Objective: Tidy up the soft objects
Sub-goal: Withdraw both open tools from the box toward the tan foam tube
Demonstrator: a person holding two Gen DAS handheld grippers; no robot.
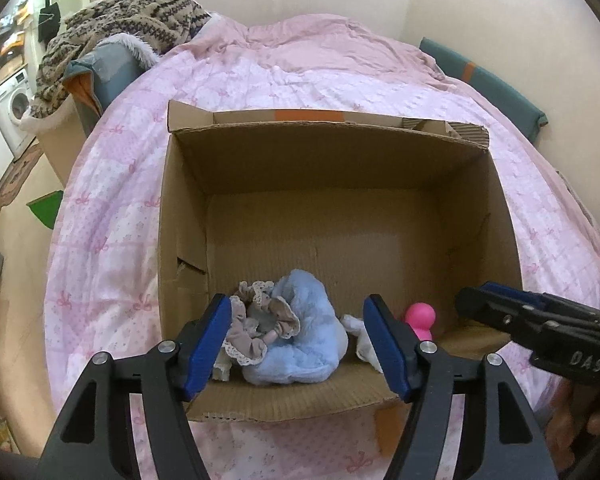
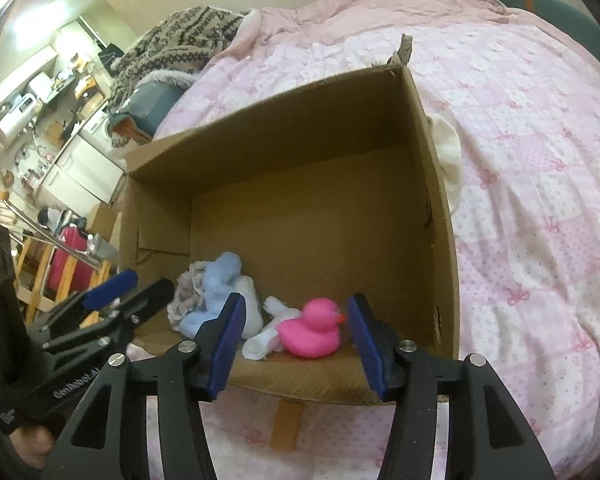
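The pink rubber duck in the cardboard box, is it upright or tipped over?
Upright. The pink rubber duck sits on its flat base on the brown cardboard box floor, head on top, orange beak pointing sideways.

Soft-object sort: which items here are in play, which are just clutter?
In play:
cardboard box
blue plush
frilly scrunchie
white cloth
pink duck

Clutter:
pink quilt
patterned knit
washing machine
red suitcase

One cardboard box (image 1: 188,200) held one pink duck (image 2: 310,330), one blue plush (image 1: 304,336), one frilly scrunchie (image 1: 256,320) and one white cloth (image 2: 262,342).
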